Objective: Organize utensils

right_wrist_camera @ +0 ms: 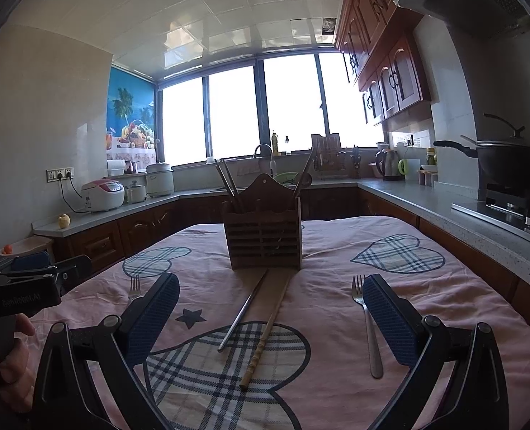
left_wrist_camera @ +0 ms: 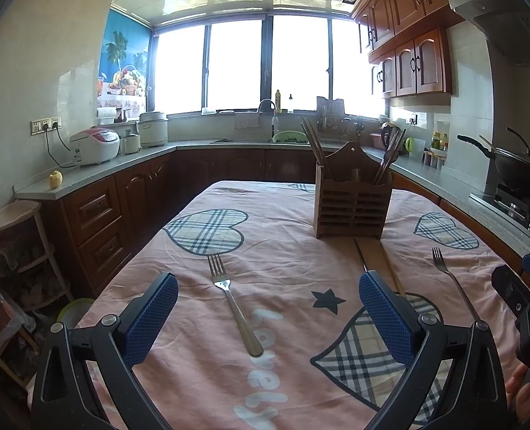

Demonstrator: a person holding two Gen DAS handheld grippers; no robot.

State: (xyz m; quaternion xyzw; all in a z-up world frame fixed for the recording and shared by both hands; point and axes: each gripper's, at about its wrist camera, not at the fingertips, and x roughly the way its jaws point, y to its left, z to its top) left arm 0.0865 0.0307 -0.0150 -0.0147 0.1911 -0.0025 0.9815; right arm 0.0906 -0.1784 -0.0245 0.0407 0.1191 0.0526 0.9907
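From the left wrist view, the left claw [left_wrist_camera: 268, 286] hangs wide open and empty above the pink tabletop [left_wrist_camera: 286, 222], its blue pads either side of a steel fork [left_wrist_camera: 233, 302] that lies flat with tines pointing away toward the wooden utensil holder [left_wrist_camera: 351, 199]. A second fork [left_wrist_camera: 453, 281] lies off to the right, near the right claw [left_wrist_camera: 523, 286], of which only a dark edge shows here, so its opening cannot be read from this side. Just in front of the holder, two long chopsticks are partly hidden behind the right-hand pad. From the right wrist view, the right claw [right_wrist_camera: 270, 295] is likewise spread wide and grips nothing; the second fork [right_wrist_camera: 367, 326] sits just beside its right pad, while a metal chopstick [right_wrist_camera: 242, 311] and a bamboo chopstick [right_wrist_camera: 266, 329] lie full length between the pads, angled toward the holder [right_wrist_camera: 265, 236]. This view shows the chopsticks whole, which the other does not; it shows only the tines of the first fork [right_wrist_camera: 134, 286]. The forks look light, stiff and slick, lying flat on soft cloth, so pinching across the narrow handle near its middle seems wisest. The metal chopstick may roll or slip; the bamboo one should offer more grip.
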